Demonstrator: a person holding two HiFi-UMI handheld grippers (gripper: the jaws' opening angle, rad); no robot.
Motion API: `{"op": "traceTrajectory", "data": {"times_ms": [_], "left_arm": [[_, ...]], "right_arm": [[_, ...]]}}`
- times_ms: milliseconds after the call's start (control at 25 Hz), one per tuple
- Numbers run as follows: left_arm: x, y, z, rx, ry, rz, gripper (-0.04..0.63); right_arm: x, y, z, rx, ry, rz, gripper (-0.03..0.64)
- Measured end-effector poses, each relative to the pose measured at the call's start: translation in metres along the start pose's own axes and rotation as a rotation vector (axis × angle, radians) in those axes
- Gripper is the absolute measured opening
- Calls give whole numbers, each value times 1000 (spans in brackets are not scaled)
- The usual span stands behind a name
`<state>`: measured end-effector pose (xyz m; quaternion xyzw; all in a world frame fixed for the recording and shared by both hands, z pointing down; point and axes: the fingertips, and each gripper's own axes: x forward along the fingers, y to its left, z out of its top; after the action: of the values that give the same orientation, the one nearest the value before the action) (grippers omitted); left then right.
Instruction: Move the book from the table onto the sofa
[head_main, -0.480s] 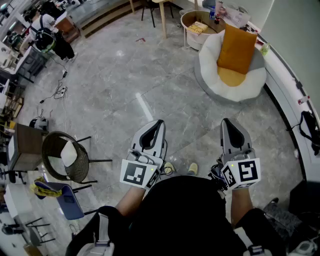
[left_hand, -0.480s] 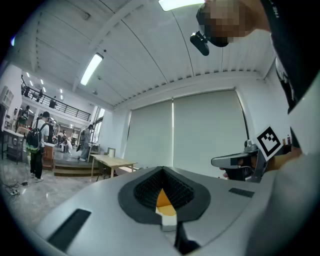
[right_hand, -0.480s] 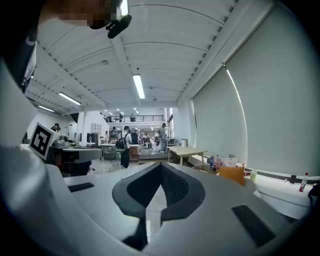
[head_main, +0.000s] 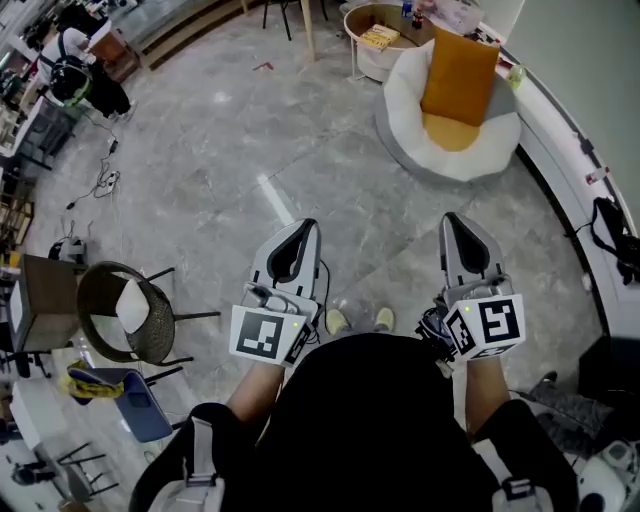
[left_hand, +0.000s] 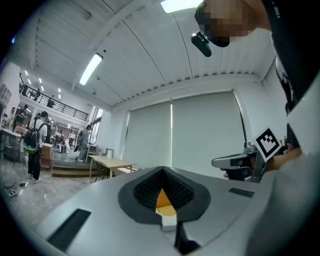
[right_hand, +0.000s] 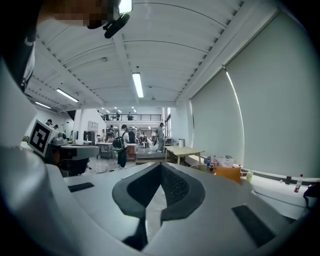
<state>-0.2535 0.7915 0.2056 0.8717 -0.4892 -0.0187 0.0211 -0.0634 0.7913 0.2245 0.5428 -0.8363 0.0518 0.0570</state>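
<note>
A yellow book (head_main: 380, 38) lies on the round table (head_main: 362, 22) at the far top of the head view. Beside that table sits the white round sofa (head_main: 415, 140) with an orange cushion (head_main: 458, 75). My left gripper (head_main: 299, 230) and right gripper (head_main: 456, 224) are held side by side in front of my body, well short of the sofa, both shut and empty. In the left gripper view the left gripper (left_hand: 162, 172) points level, and the orange cushion (left_hand: 164, 199) shows through the hole behind its tips. From the right gripper (right_hand: 161, 167), the cushion (right_hand: 228, 173) lies ahead to the right.
A wicker chair (head_main: 125, 320) and a blue chair (head_main: 135, 400) stand to my left. Cables (head_main: 105, 180) lie on the grey floor. A person with a backpack (head_main: 75, 75) stands far left. A white curved ledge (head_main: 570, 190) with a black bag (head_main: 610, 235) runs along the right.
The whole head view has shifted a little up and left, the sofa and table with it. Both grippers stay shut, side by side.
</note>
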Motion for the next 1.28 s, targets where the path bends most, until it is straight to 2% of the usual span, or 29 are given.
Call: {"op": "traceTrajectory", "data": {"times_ms": [240,400,560,760,880,1040,1280], "left_arm": [[-12,20,1,16,7,8,8],[-15,35,7,-1,-11,10,8],[-19,49,19,15,-49,14,7],[-24,60,18,49,-43,9,8],[-24,68,16,43,-32,16,6],[-24,74,16,28,-22,18,7],[-6,77,13,46,-34,0,8]], "right_arm": [[4,8,7,-6,-9,-17,8],[18,18,10,5,-21,-10,8],[29,35,14,8,-22,-2,8],[43,56,13,13,-23,31,8],[52,61,13,6,-25,39,8],[58,64,16,15,-31,48,8],[71,54,10,24,-28,49,8]]}}
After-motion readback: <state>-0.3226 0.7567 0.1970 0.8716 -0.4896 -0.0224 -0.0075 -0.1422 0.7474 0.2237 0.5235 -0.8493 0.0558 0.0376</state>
